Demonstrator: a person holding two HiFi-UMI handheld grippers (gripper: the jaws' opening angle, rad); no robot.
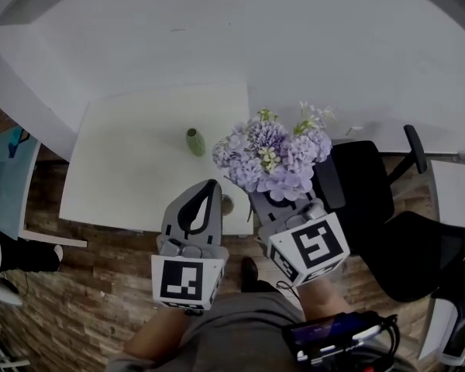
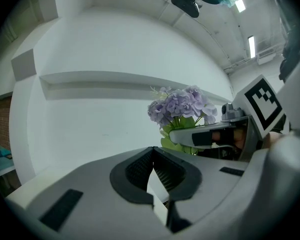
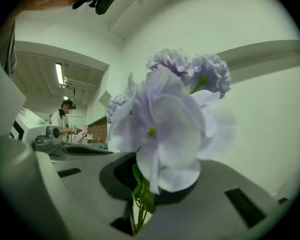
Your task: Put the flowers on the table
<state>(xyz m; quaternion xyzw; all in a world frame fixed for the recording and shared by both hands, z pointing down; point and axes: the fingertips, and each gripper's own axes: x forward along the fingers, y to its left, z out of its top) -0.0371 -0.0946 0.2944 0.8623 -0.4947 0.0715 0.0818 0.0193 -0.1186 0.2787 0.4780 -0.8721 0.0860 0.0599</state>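
Note:
A bunch of pale purple flowers (image 1: 271, 160) with green stems is held over the right edge of the white table (image 1: 132, 169). My right gripper (image 1: 270, 201) is shut on the stems, and the blooms hide its tips. In the right gripper view the flowers (image 3: 165, 119) fill the middle and the stems (image 3: 139, 204) run down between the jaws of the right gripper (image 3: 137, 184). A small green vase (image 1: 194, 142) stands on the table, left of the bunch. My left gripper (image 1: 208, 190) points at the table's near edge, shut and empty. The left gripper view shows the left gripper (image 2: 153, 156) with the flowers (image 2: 182, 104) beyond it.
A black office chair (image 1: 372, 208) stands right of the table. A small round object (image 1: 227, 204) sits at the table's near edge between the grippers. A white wall (image 1: 294, 45) lies behind the table. Far off, a person (image 3: 65, 120) stands at a desk.

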